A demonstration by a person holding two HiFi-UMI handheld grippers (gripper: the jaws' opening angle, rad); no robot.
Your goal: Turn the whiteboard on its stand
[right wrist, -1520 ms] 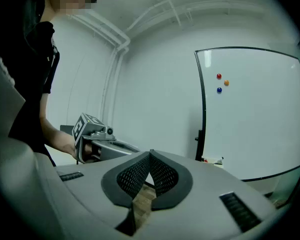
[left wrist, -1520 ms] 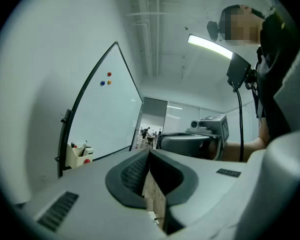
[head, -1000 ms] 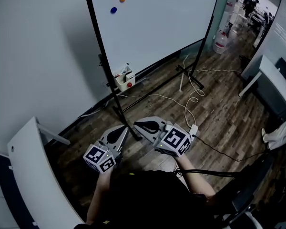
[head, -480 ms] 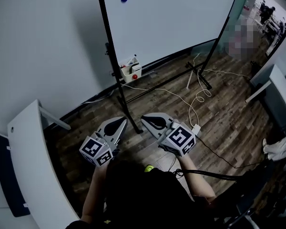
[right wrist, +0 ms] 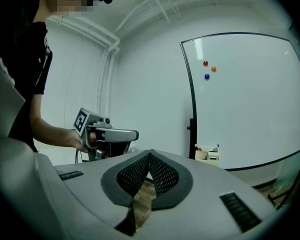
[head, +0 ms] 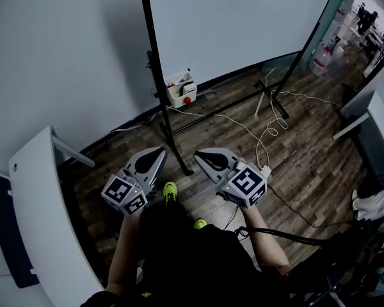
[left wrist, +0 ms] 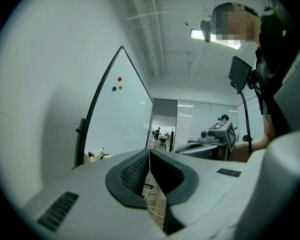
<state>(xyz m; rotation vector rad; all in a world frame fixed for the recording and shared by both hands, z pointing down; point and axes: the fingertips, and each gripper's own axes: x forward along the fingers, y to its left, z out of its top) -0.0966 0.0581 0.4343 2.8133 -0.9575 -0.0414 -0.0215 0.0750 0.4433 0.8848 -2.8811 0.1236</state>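
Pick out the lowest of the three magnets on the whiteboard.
The blue magnet: the red magnet and the orange magnet both sit above it on the whiteboard.

Left tongs [head: 155,152] and right tongs [head: 202,154] side by side, apart, above brown wood-plank floor [head: 307,152].

Large white rectangular whiteboard [head: 237,24] ahead of both tongs, well apart.

Its black metal stand post [head: 159,88] ahead, roughly between the two tongs. The post's foot [head: 181,164] runs back along the floor to end between their tips.

Small beige marker box [head: 182,91] on the post, just to its right.

Thin white cable [head: 243,128] on the floor ahead of the right tongs.

White curved worktop [head: 41,222] left of the left tongs.

Clear plastic water bottle [head: 323,55] far ahead, to the right.
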